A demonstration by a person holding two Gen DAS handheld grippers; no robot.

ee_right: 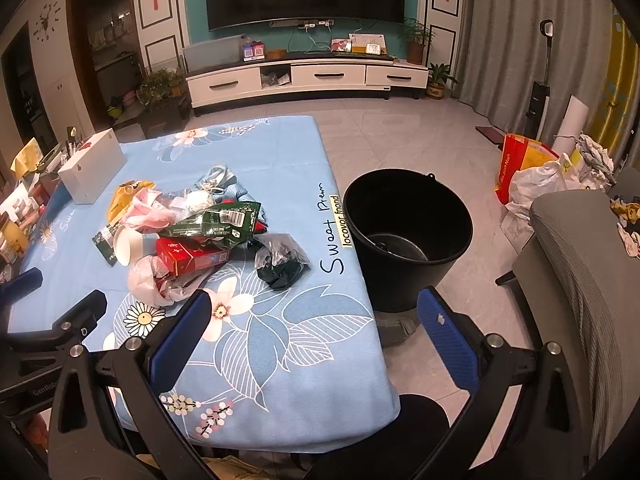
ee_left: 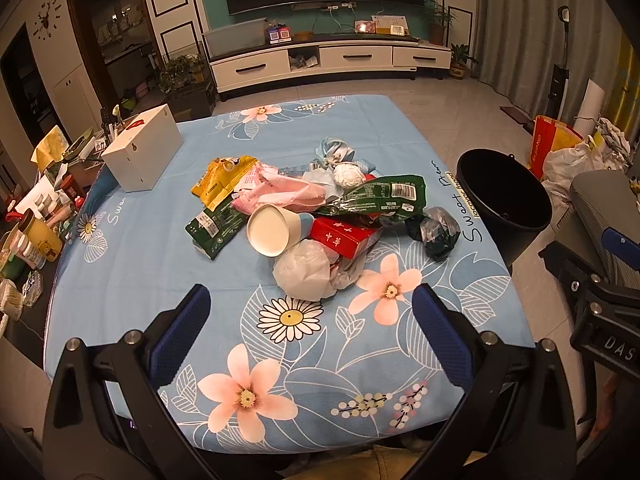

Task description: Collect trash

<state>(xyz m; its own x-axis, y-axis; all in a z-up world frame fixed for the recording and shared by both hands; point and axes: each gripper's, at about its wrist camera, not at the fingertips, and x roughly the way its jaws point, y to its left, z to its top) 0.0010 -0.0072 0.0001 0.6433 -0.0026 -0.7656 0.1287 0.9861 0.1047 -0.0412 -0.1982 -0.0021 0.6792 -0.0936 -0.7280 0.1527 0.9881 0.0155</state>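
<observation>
Trash pile [ee_left: 316, 216] untouched — both claws gape.

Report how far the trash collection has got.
Done: nothing clearly. The black bucket beside the table holds at most a dark scrap at the bottom. In hand: nothing; the left gripper and right gripper are both open and empty. Left: the whole pile on the blue tablecloth, including the paper cup, red box, green wrapper and dark bag.
</observation>
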